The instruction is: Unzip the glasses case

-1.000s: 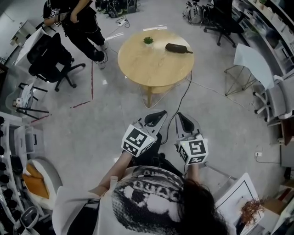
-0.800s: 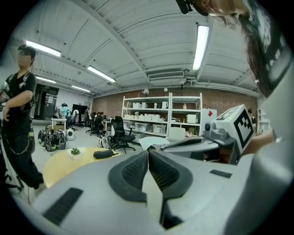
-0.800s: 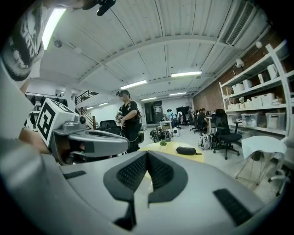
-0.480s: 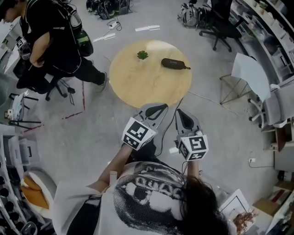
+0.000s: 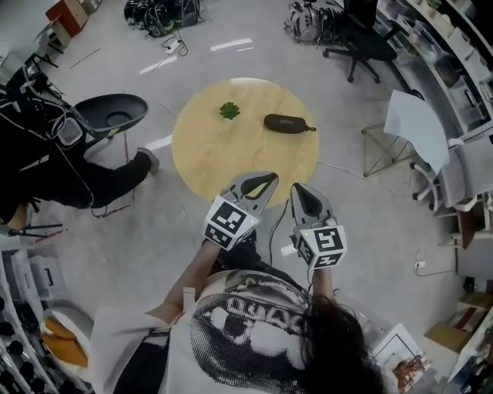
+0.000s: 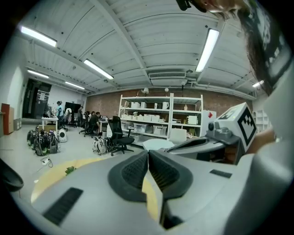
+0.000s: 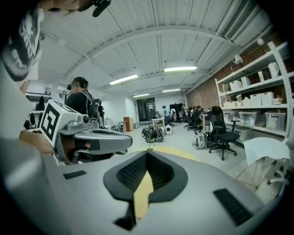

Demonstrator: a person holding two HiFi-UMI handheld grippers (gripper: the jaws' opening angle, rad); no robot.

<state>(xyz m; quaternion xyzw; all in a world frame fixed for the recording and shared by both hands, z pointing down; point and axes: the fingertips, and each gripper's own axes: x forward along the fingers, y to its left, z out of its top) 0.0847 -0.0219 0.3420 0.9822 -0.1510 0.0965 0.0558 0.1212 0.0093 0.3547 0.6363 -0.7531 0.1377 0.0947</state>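
- Left gripper (image 5: 267,178) and right gripper (image 5: 296,189): held side by side in front of the person's chest, the left slightly ahead, each with a marker cube at its rear. The hands that hold them are covered by the cubes.
- Left gripper (image 6: 148,152), own view: the two ribbed pads meet along one line, with nothing between them.
- Right gripper (image 7: 146,154), own view: its pads are likewise pressed together and empty. The left gripper shows just beside it at the frame's left.
- Round table (image 5: 231,158): a pale wooden top. In the head view its near edge lies under the gripper tips. In both gripper views each gripper's body covers most of the top.
- Cable (image 5: 271,223): runs across the floor from the table's near side towards the person.
- Glasses case (image 5: 287,123): a dark oblong lying flat on the far right part of the top, well apart from both grippers. It is too small here to tell whether its zip is closed.
- Small plant (image 5: 229,111): stands left of the case, apart from it.
- Open floor: bare grey floor rings the table, widest at its near left and near right.
- Second person (image 5: 69,173): left of the table, cut off by the frame edge.
- Office chair (image 5: 358,42) and bags (image 5: 158,11): beyond the table's far side.
- Shelves (image 6: 161,114): hold storage boxes whose contents cannot be seen.
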